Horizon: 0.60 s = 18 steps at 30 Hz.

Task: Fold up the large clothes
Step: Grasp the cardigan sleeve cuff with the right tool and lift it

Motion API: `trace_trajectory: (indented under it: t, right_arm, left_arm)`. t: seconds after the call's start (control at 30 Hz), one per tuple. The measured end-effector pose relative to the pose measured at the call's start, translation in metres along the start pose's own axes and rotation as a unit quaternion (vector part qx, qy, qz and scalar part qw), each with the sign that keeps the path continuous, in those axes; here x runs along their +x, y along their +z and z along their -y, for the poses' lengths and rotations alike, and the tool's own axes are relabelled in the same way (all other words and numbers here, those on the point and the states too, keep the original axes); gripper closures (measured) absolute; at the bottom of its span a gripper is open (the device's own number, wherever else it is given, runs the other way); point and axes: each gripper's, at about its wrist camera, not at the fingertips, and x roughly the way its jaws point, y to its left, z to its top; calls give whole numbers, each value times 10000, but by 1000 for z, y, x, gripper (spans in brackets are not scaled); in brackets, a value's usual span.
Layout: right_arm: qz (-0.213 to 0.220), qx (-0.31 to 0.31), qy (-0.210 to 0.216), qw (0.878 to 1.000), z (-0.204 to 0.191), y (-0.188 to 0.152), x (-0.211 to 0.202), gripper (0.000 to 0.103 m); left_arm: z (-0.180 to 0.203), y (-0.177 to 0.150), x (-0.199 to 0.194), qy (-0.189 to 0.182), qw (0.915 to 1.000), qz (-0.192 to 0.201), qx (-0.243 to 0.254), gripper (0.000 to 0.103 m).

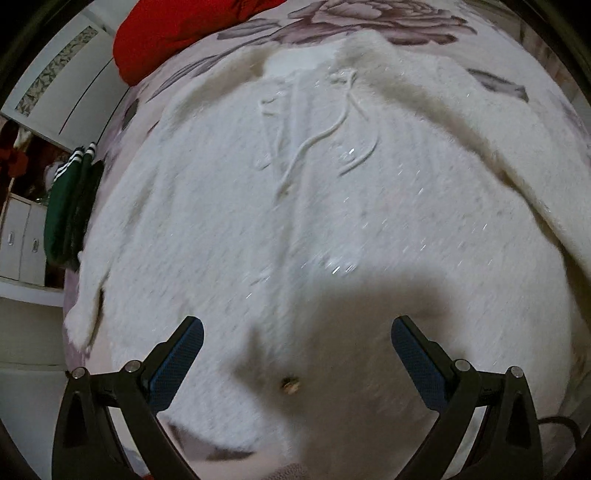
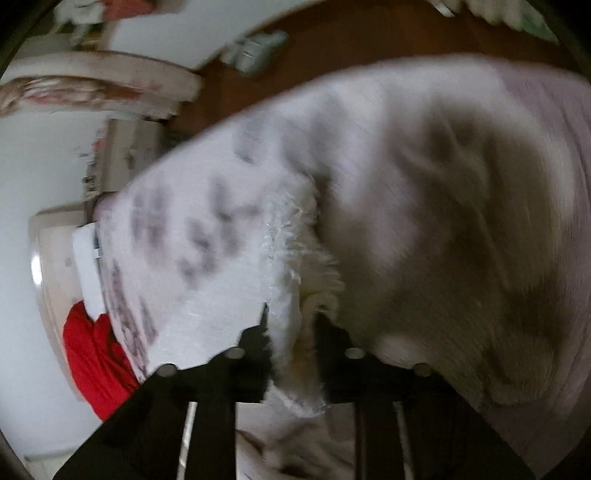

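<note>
A big white fluffy garment (image 1: 295, 203) lies spread over a flower-print bed cover (image 1: 369, 22), with thin white cords (image 1: 325, 136) on its chest and a small round button (image 1: 290, 384) near its lower part. My left gripper (image 1: 297, 325) hangs just above it, jaws wide apart and nothing between the blue pads (image 1: 177, 362). The right wrist view is blurred. There, my right gripper (image 2: 293, 332) has its jaws close together, pinching the fuzzy edge of the white garment (image 2: 424, 221) where it meets the bed cover (image 2: 192, 240).
A red cushion or blanket (image 1: 177, 29) lies at the head of the bed, also seen as a red heap (image 2: 92, 358). A dark green garment with white stripes (image 1: 70, 206) hangs over the bed's left edge. White cabinets (image 1: 22, 240) stand beyond it. Brown floor (image 2: 332, 44) shows past the bed.
</note>
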Motion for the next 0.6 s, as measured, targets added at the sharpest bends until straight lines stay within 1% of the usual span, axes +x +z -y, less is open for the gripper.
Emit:
trace_trajectory:
  t: [0.07,0.13,0.17,0.2,0.23,0.27,0.3,0.33,0.37,0.4,0.47,0.5,0.53,0.57,0.6]
  right_arm:
    - [320,-444,215,9983,-29,8,-20,91]
    - [619,-922,467,9927,-61,19,-42,92]
    - [690,-1142,497,9898,-80,27,-48,92]
    - [676,-1321,437,9880,-84,32,-45,91]
    - [548,-1394,250,9884,-84,35,-39,89]
    - [309,-1263,53,9915,-77,37,-28,84]
    - [-94,-925,-63,9956,-60,37,-12,71]
    - [-419,-562,13,9975,-46,35,1,48]
    - [-569,-294,105,9979,-36,33,5,36]
    - [-628,-2,212,9978,-22,28,10,25]
    - [-623,461,474,9959,1,20,25,25]
    - [-645,612,500,9948,8,17,32,25]
    - [-552,859,570,9931,14,14,37,25]
    - [-410,977,616,9925,14,12,39,27]
    - [-272,1053,594,9923,13,10,38,43]
  left_arm:
    - [4,5,-1,-43,10000,46,-33,0]
    - [7,8,2,-48,10000,25,-30,0]
    - [9,9,5,-59,10000,-19,-16,0]
    - [9,11,10,-72,10000,-52,-4,0]
    - [11,10,15,-59,9999,-109,24,0]
    - [13,11,20,-35,9999,-151,44,0]
    - [17,11,22,-21,9998,-183,54,0]
    - [19,10,27,-19,9997,-219,56,0]
    - [19,8,30,-16,9997,-239,56,0]
    - [19,6,33,-13,9996,-264,59,0]
    - [20,3,40,-28,9994,-336,34,0]
    - [20,3,41,-38,9994,-344,14,0]
    - [19,3,43,-57,9994,-344,-21,0]
    - [18,3,43,-73,9994,-338,-52,0]
    - [16,3,43,-85,9994,-330,-93,0]
